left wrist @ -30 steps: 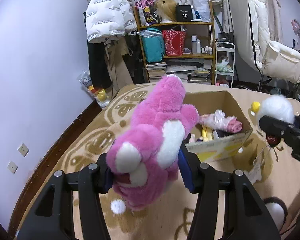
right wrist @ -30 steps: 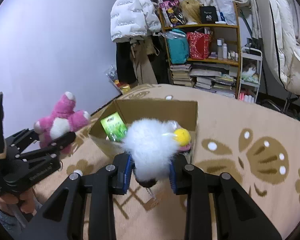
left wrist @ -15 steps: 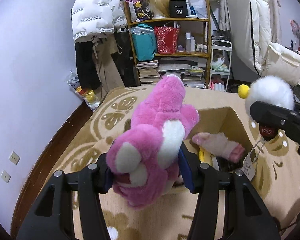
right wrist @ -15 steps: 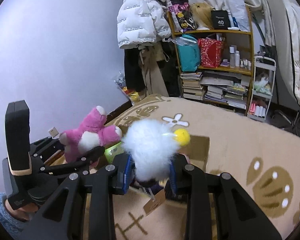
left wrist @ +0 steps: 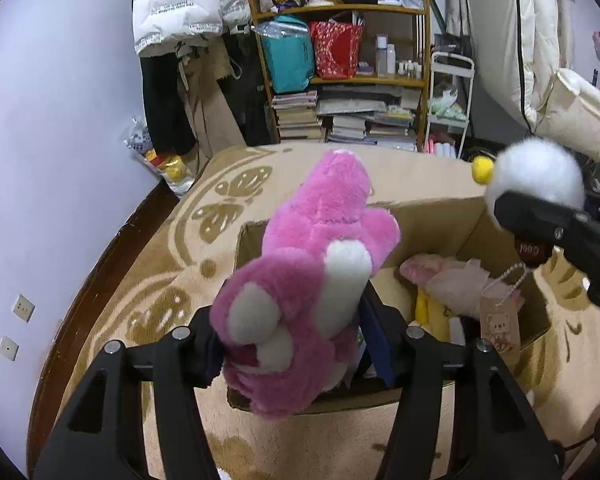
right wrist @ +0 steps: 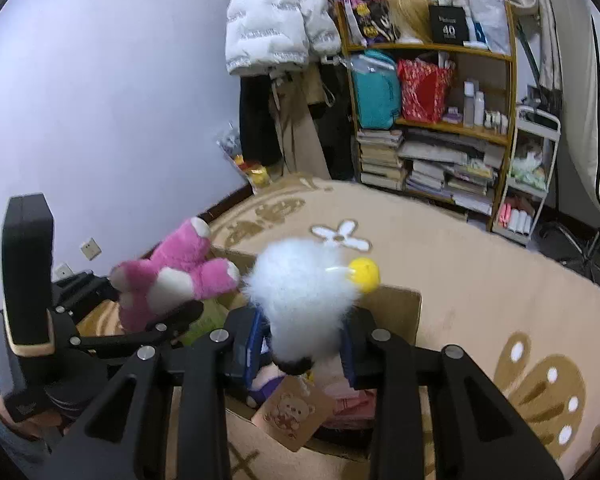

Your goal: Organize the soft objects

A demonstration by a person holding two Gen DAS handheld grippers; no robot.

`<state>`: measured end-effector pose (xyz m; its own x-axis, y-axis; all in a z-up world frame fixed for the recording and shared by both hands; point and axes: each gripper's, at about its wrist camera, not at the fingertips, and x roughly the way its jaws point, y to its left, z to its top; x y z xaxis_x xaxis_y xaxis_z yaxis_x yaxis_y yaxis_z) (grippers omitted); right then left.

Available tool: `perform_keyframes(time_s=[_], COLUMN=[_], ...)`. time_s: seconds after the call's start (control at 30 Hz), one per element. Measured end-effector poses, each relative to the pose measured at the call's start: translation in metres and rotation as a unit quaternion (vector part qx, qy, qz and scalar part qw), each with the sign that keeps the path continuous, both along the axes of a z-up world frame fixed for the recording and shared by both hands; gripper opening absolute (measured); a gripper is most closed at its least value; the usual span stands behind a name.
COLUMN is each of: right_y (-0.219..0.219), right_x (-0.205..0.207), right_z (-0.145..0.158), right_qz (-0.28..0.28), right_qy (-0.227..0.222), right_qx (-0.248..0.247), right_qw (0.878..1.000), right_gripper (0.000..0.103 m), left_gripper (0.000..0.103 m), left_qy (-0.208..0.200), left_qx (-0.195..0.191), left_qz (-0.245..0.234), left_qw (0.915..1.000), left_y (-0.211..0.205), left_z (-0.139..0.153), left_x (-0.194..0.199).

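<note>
Carried both toys, within the last second, from the near side of the open brown cardboard box (left wrist: 432,216) to a place above its mouth. Kept the pink and white plush bear (left wrist: 312,280) pinched in the left tool (left wrist: 294,348), jaws just eased wider yet pads still touching fur. Held the white fluffy ball toy with a yellow pompom (right wrist: 304,292) firmly in the narrowly parted right tool (right wrist: 302,340). Judged ready for release: bear at the box's left, ball at its right, other soft items already inside.
</note>
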<state>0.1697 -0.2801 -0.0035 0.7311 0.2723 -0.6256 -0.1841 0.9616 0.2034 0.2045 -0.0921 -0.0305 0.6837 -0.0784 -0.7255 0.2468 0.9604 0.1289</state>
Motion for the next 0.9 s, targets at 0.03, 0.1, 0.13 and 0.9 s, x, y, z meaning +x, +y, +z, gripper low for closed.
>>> perform_keyframes(time_s=[0.03,0.1,0.13,0.9], right_y=[-0.001,-0.001,-0.001,-0.022], right_x=[0.001,0.0,-0.001,-0.049], right_z=[-0.005,-0.012,-0.015,0.021], right_qz=[0.0,-0.001,-0.002,-0.047], right_qy=[0.007,0.017,0.021,0.013], right_qx=[0.001,0.004,0.005,0.035], right_qw=[1.0,1.0,1.0,0.998], right_gripper=[0.034,0.035,0.035,0.101], left_gripper=[0.059,0.066,0.069,0.103], left_qy=[0.001,0.0,0.001,-0.056], left_qx=[-0.001,-0.003,-0.005,-0.017], left_qz=[0.002,0.012,0.02,0.04], left_qw=[1.0,0.9999,0.9998,0.9975], left_y=[0.001,0.002,0.004,0.029], left_z=[-0.001,-0.004,-0.005,0.063], left_x=[0.0,0.002,0.003,-0.054])
